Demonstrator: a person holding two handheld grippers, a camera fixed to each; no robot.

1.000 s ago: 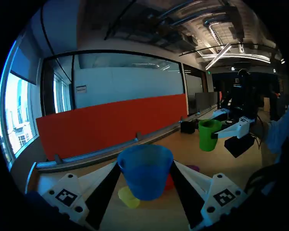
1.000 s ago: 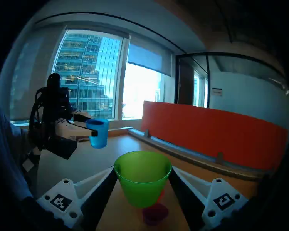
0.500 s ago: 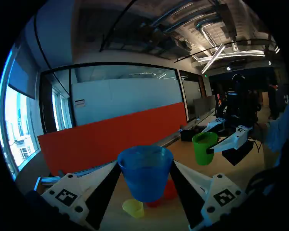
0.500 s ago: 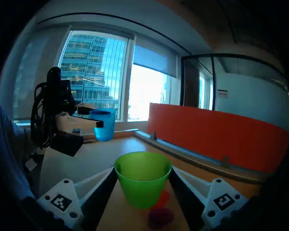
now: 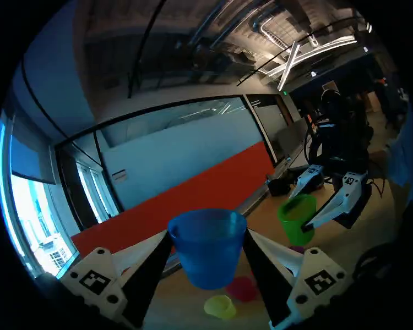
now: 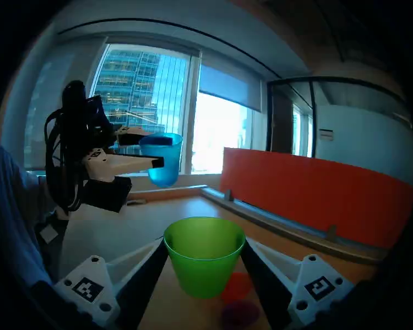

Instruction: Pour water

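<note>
Lineup stage of the pour, I'd say. My left claw [image 5: 206, 237] was pinching the blue cup [image 5: 207, 256], up off the tabletop [image 6: 124, 231], hand seemingly rolled a bit. My right claw [image 6: 204, 245] was clamped on the green cup [image 6: 205, 267], upright, lower, well apart from blue. Next I'd need blue's rim over green's mouth, then a slow tilt.

An office: orange desk divider [image 6: 316, 187], glass-walled room [image 5: 179, 143], high-rise windows [image 6: 135, 104].
</note>
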